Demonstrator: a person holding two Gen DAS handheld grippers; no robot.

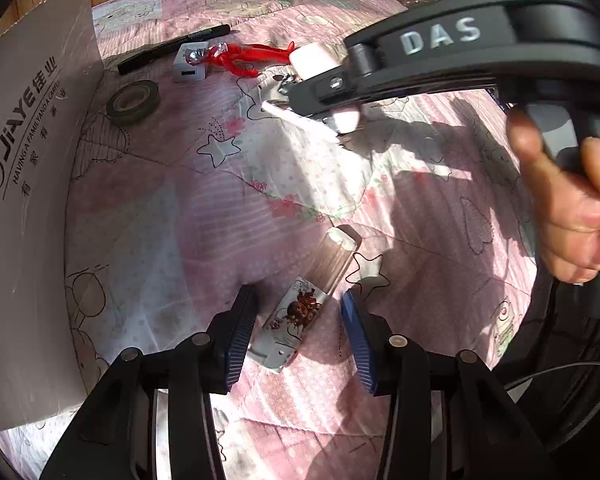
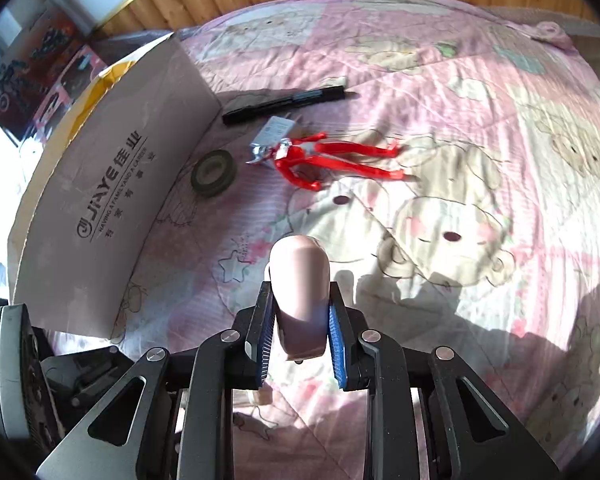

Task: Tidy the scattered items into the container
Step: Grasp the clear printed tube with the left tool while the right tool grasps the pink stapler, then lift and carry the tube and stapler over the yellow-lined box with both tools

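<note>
While our left gripper [image 1: 298, 320] sits with jaws wide apart around a printed lighter [image 1: 290, 324] lying on the bed quilt [image 1: 204, 216], not touching it, our right gripper [image 2: 300, 312] is clamped on a pale pink case [image 2: 302, 292]. The cardboard box [image 2: 112, 200] stands at left, its inside hidden. Near it lie a tape roll [image 2: 214, 176], black marker [image 2: 284, 101] and red figure [image 2: 332, 158], whose head covers a small grey block [image 1: 190, 65].

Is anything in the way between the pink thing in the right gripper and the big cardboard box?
Nothing visible blocks it. The right hand-held gripper holds the pink case above bare quilt, and the cardboard box stands open to its left. The tape roll lies farther away, beside the box wall.
</note>
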